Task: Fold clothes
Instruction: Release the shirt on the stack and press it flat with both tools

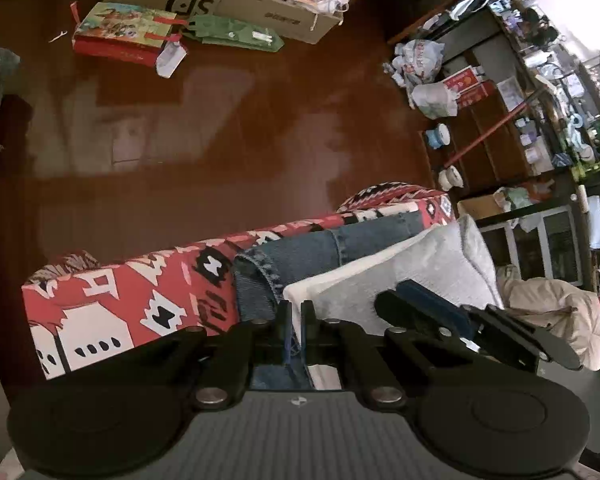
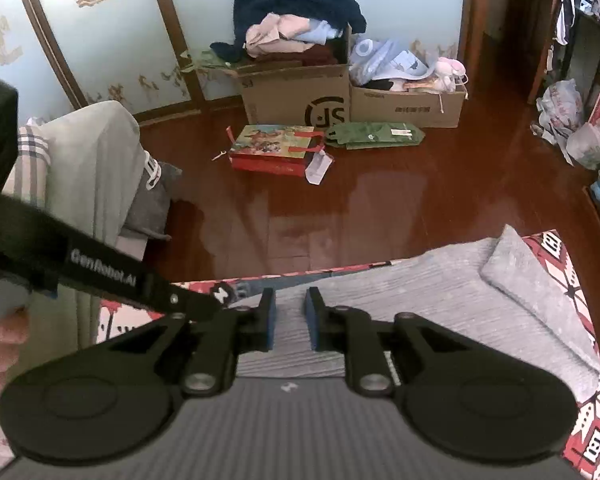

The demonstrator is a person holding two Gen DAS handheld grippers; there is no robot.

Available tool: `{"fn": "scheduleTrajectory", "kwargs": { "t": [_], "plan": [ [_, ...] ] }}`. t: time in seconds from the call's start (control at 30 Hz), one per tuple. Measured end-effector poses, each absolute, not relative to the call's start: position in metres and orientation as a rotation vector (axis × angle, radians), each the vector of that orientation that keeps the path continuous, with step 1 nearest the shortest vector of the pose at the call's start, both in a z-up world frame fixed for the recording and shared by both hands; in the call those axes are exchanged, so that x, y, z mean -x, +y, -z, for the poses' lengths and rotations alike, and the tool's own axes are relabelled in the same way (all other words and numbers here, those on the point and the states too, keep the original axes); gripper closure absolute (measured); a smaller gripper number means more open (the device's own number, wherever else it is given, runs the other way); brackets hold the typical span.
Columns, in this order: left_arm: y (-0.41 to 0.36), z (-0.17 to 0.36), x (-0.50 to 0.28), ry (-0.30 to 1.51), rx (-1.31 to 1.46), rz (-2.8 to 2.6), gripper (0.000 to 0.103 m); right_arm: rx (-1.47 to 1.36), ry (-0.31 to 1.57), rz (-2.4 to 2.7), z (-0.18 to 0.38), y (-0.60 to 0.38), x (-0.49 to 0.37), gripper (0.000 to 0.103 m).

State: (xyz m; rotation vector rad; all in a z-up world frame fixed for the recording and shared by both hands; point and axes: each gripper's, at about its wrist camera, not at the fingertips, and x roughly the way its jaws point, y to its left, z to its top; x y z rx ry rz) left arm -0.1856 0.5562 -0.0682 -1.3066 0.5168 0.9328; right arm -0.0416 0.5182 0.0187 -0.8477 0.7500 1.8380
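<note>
1. pinching denim at lower centre, the left gripper [image 1: 296,332] has its jaws nearly together on the jeans [image 1: 300,256].
2. the right gripper [image 2: 291,320] hovers narrowly parted over the grey garment [image 2: 420,292], lower right.

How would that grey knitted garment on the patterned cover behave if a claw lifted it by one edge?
The grey garment would probably droop and sag: it lies limp with soft folds. Its ribbed knit looks thick, so it may feel fairly heavy. The texture should grip the right claw, which is open above it.

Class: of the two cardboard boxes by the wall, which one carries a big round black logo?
The taller left box, under the navy garment; the lower box shows only small text.
</note>
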Motion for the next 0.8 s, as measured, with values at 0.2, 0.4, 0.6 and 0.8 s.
{"fn": "scheduleTrajectory", "kwargs": {
  "t": [0.2, 0.4, 0.6, 0.8],
  "plan": [
    [0.553, 0.056, 0.174, 0.493, 1.247, -0.846, 0.101, 0.826, 0.690, -1.705, -0.022, 0.512, 0.006, 0.085],
    [0.555, 0.067, 0.145, 0.526, 1.190, -0.809, 0.101, 0.803, 0.635, -1.579, -0.024, 0.506, -0.027, 0.086],
    [0.548, 0.067, 0.140, 0.554, 1.167, -0.795, 0.101, 0.789, 0.689, -1.678, -0.019, 0.491, -0.014, 0.084],
    [0.539, 0.073, 0.138, 0.636, 1.118, -0.788, 0.101, 0.723, 0.701, -1.566, -0.016, 0.481, -0.044, 0.087]
  ]
}}
